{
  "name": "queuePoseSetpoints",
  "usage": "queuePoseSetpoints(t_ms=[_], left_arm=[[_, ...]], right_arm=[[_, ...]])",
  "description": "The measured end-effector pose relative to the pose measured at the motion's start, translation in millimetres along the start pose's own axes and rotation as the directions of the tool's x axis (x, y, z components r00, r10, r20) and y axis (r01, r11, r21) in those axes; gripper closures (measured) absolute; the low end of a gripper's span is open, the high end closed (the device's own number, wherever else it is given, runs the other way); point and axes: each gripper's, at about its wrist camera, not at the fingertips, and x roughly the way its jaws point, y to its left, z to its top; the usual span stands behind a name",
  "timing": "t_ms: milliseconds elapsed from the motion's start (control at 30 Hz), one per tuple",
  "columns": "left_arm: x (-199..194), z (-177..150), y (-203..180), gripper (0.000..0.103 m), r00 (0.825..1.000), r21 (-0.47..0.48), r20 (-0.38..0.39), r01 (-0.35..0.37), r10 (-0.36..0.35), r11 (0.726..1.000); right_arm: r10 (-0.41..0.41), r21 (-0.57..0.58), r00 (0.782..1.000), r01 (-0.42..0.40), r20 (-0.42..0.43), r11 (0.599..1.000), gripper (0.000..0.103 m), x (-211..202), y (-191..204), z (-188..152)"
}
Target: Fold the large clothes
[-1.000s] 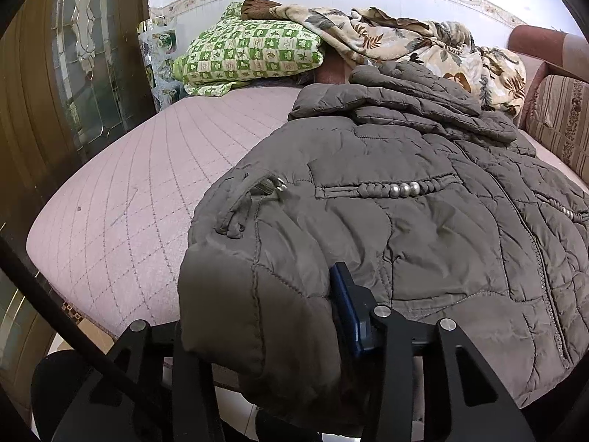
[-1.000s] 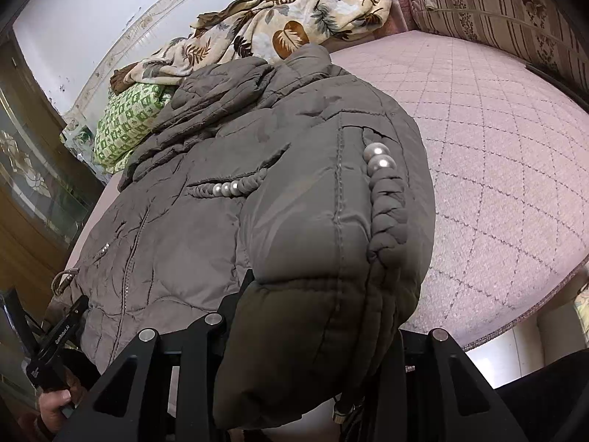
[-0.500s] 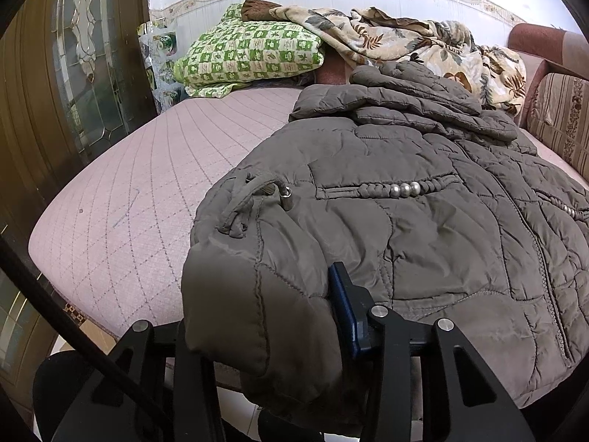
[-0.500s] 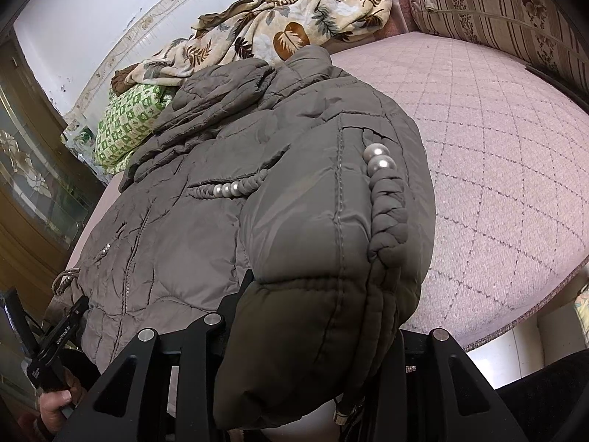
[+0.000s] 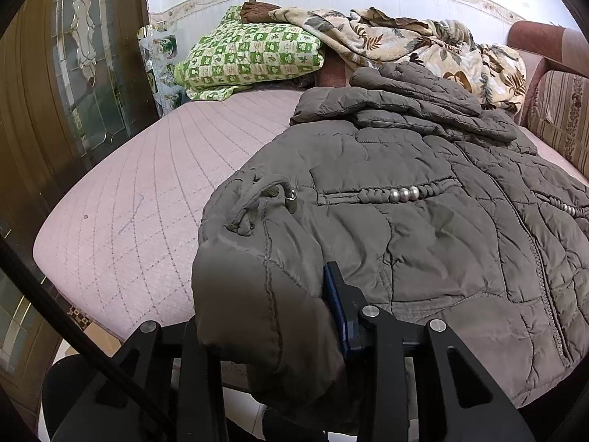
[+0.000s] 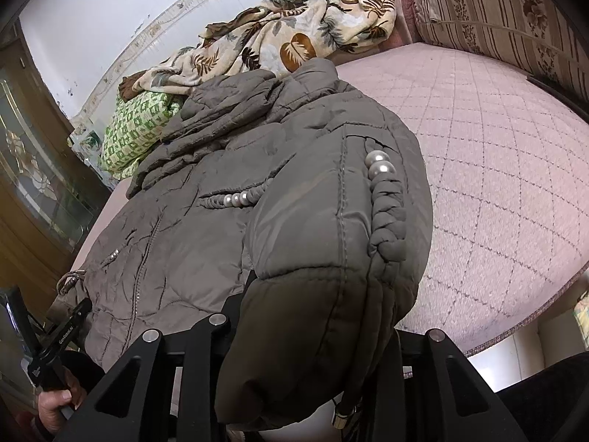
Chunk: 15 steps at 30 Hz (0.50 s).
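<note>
Clamping the jacket's [image 5: 423, 228] hem, both grippers sit low, jaws pointing across the bed [image 5: 147, 199].

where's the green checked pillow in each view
Left wrist: pillow upper middle-left, at the bed's far edge, left of the floral blanket.
Right wrist: pillow left of centre, partly hidden behind the jacket.
Shared landmark: the floral blanket, which lies over the pillow's top in both.

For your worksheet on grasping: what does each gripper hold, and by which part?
Both hold the grey padded jacket by its bottom hem: the left gripper at the corner beside the drawstring, the right gripper at the corner below the beaded pocket.
</note>
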Motion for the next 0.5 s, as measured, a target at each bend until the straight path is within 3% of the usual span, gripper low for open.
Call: queuePoseSetpoints(t_ms=[500], left_arm=[[-4.2, 2.3, 0.6, 0.071, 1.0, 0.009, 0.008, 0.002, -0.002, 1.0]], right_arm=[[0.022, 0.005, 1.0, -0.022, 0.018, 1.0, 0.07, -5.6, -0.6, 2.6]])
